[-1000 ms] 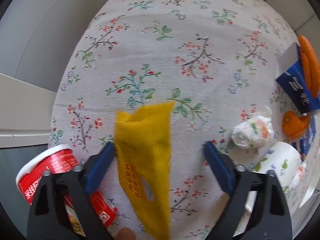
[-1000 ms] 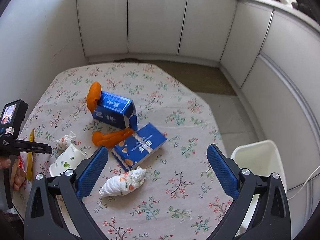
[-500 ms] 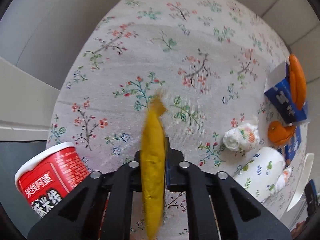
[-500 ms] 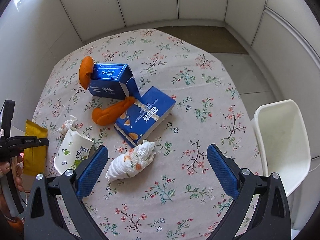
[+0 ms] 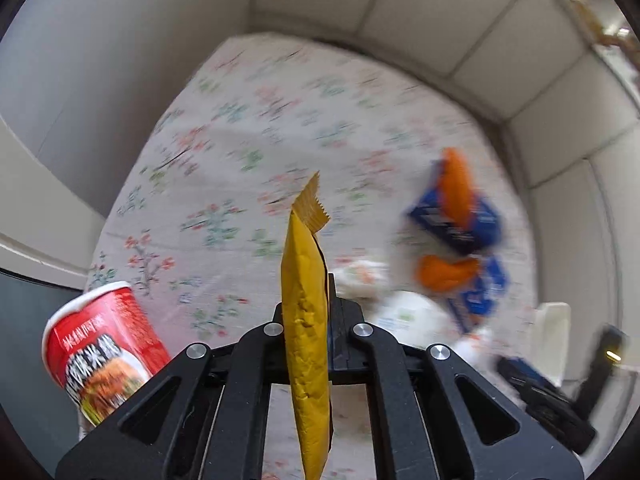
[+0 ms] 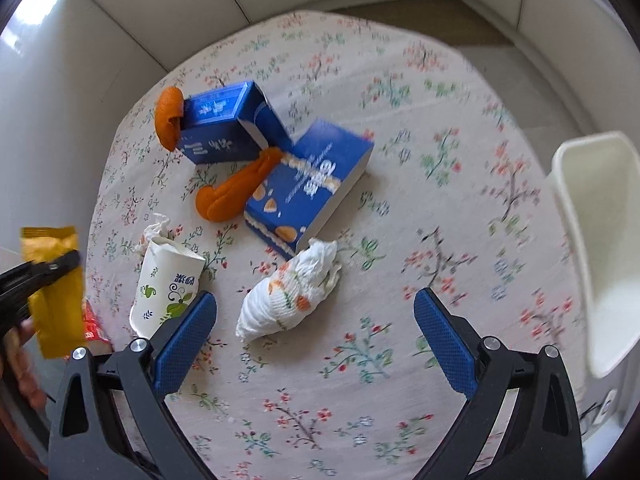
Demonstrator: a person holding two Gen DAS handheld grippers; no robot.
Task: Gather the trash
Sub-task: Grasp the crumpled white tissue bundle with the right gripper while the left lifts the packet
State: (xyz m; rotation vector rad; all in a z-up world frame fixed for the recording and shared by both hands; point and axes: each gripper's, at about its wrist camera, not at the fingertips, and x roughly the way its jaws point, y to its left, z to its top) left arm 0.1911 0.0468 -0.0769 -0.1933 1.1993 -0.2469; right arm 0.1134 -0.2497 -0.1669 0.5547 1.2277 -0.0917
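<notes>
Lifted since a second ago, yellow packet (image 5: 306,320) is hanging pinched in left gripper (image 5: 308,308), risking slipping; right gripper (image 6: 316,340) is gaping over tissue (image 6: 294,288) at 12 o'clock.

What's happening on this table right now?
A person is clearing trash off a floral tablecloth. The left hand-held gripper is shut on a flat yellow foil packet, held above the table. The right hand-held gripper hangs open over a crumpled white printed napkin; the blue cartons and orange peels remain.
</notes>
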